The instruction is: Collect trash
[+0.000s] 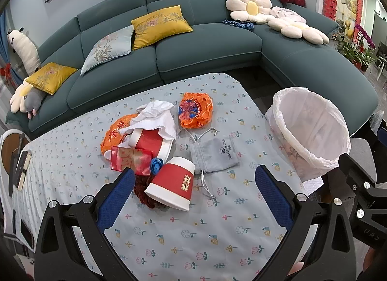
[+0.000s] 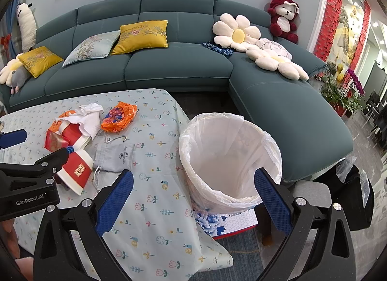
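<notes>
floral tablecloth, tipped red paper cup, left tongs spread

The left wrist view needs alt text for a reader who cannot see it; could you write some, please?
The open left gripper hovers over a red paper cup lying tipped among litter on a floral tablecloth. A white-lined bin stands right, a teal sofa behind.

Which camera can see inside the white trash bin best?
The right wrist view. There the trash bin sits almost straight ahead, between the right gripper's open fingers, so you look down into its white liner. The left wrist view shows the bin only off to the side, tilted, with less of the inside visible.
</notes>
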### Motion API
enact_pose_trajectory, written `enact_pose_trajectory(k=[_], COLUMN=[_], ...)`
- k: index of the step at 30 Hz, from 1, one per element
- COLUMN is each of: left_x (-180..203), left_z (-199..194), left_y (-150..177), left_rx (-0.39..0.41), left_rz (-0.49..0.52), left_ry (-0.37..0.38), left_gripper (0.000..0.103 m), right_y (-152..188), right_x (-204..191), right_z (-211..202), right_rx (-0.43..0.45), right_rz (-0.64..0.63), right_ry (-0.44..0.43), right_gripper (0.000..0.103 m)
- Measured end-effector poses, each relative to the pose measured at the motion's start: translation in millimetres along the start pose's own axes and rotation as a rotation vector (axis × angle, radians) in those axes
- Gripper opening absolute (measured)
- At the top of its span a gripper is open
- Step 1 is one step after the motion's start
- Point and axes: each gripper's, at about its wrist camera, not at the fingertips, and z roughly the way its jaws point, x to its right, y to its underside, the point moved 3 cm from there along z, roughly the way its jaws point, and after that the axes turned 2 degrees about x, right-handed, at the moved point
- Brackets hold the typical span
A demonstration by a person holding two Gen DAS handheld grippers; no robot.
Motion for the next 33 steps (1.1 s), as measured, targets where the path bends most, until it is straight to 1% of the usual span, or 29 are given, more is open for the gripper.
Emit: enact_pose_trajectory(k=[26, 33], left_x=[0.2, 0.0], left_z=[1.9, 2.1], left_y=[-0.6, -0.4], left_rx=[-0.003, -0.002], left_rz=[0.000, -0.002], left_ry=[0.005, 0.008], left_gripper=[0.095, 0.095], right_y=[0.0, -1.9], right_x=[-1.3, -4.2], right_z=[-0.3, -1.1], right_rx=[-0.001, 0.002], right_rz=[-0.001, -0.011], right_ry=[0.000, 0.012], right_gripper=[0.096, 0.096])
